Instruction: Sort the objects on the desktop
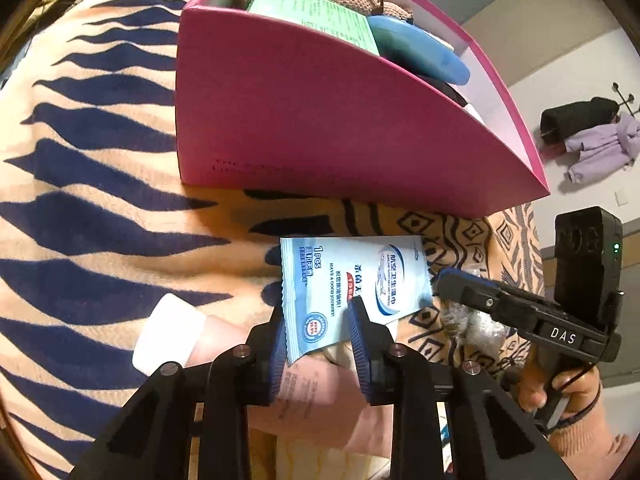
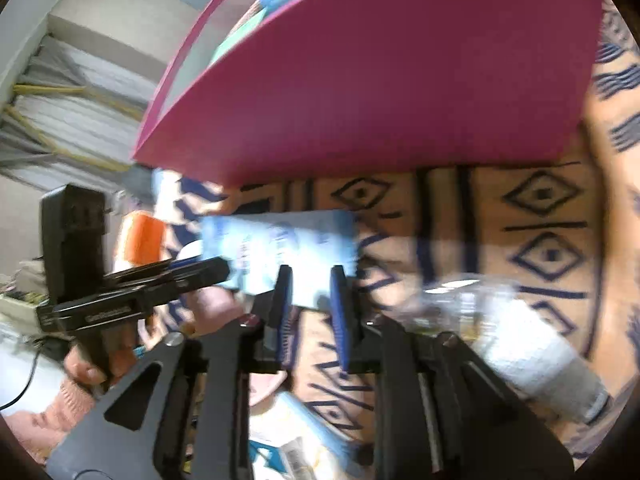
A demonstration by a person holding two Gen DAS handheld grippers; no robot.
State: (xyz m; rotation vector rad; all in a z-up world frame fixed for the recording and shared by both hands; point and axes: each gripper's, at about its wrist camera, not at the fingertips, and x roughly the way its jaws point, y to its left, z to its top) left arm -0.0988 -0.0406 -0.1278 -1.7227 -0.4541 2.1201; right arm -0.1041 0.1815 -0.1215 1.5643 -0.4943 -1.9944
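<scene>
A light blue wet wipe packet [image 1: 360, 272] hangs just in front of the pink box [image 1: 320, 120]. My left gripper [image 1: 318, 312] is shut on the packet's lower left corner, with a blue pad against each side. The right gripper [image 1: 438, 280] reaches in from the right, its tip at the packet's right edge. In the right wrist view the picture is blurred. There the packet [image 2: 280, 240] lies just beyond the right gripper [image 2: 311, 276], whose pads stand apart without pressing it. The left gripper [image 2: 224, 268] comes in from the left.
The pink box holds a green packet [image 1: 312, 12], a blue object [image 1: 416, 48] and a knitted brown item. A pink tube [image 1: 224, 344] with a white cap lies under my left gripper. A clear wrapped item [image 2: 520, 344] lies on the patterned blanket [image 1: 100, 160]. An orange object [image 2: 142, 236] is at the left.
</scene>
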